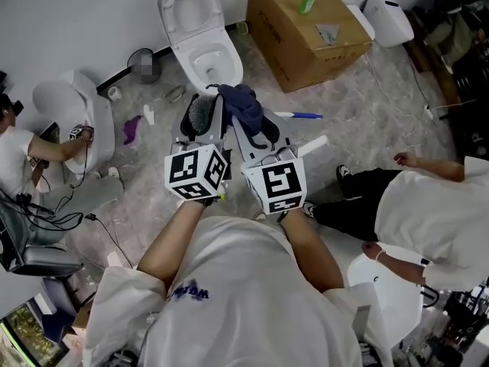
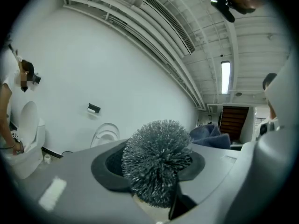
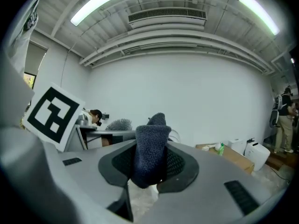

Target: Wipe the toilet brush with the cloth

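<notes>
Crowding together, left gripper (image 1: pixel 206 125) clamps toilet brush (image 2: pixel 156 164), right gripper (image 1: pixel 256 128) clamps cloth (image 3: pixel 150 148).

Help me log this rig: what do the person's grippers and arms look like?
The left gripper and right gripper are light grey plastic, each with dark grey textured pads inside its jaws and a white cube printed with black square markers at the back. No cables show. The person wears a white short-sleeved T-shirt with small dark print.

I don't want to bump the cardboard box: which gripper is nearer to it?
Right. The right gripper, shut on the cloth, is left of the cardboard box; the left gripper, shut on the toilet brush, sits farther left.
</notes>
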